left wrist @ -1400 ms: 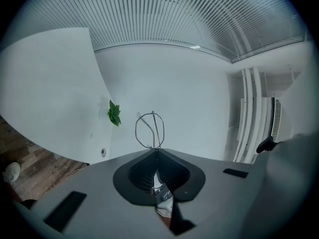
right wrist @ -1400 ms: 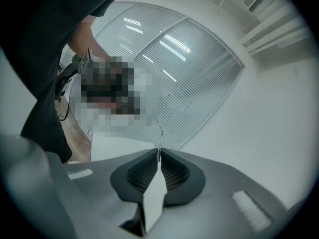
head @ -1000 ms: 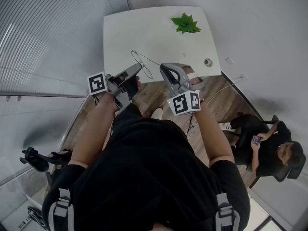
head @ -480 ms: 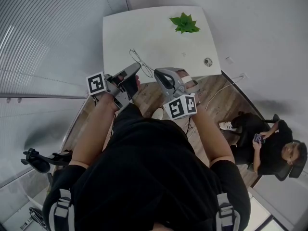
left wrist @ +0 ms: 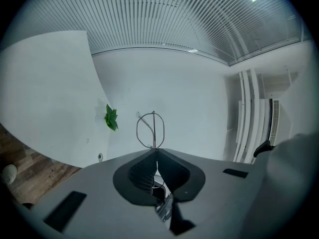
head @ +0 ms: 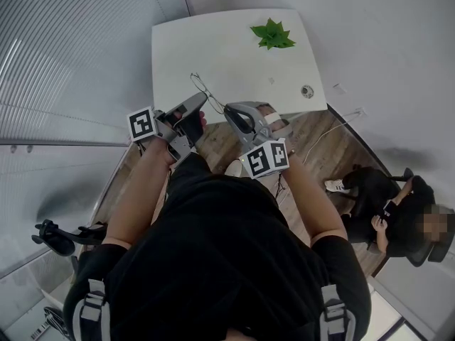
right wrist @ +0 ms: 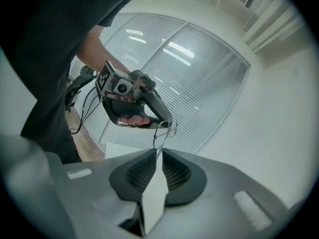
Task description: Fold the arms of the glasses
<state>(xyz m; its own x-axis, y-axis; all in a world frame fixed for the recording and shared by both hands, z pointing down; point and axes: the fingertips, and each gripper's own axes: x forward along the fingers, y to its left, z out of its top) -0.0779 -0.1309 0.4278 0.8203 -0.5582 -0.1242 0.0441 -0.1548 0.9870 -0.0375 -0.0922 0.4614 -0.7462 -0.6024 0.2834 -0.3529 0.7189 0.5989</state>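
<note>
Thin wire-framed glasses [head: 203,88] hang in the air over the near edge of the white table [head: 227,48]. My left gripper [head: 201,101] is shut on their frame; in the left gripper view one lens ring [left wrist: 152,129] stands just past the closed jaws [left wrist: 155,152]. My right gripper [head: 229,109] sits close beside it on the right. In the right gripper view its jaws [right wrist: 158,153] are opening, a narrow gap shows between them, and the end of the glasses' arm [right wrist: 163,136] lies just at the tips. The left gripper [right wrist: 167,123] shows there too.
A small green plant [head: 271,34] stands at the table's far right, and a round grommet [head: 307,91] sits near its right edge. Wood floor lies below the table. A seated person [head: 391,219] is at the lower right. Slatted blinds line the left wall.
My right gripper has moved left, closer to the left gripper, and the glasses' arm has swung in toward the frame. The left gripper has stayed still.
</note>
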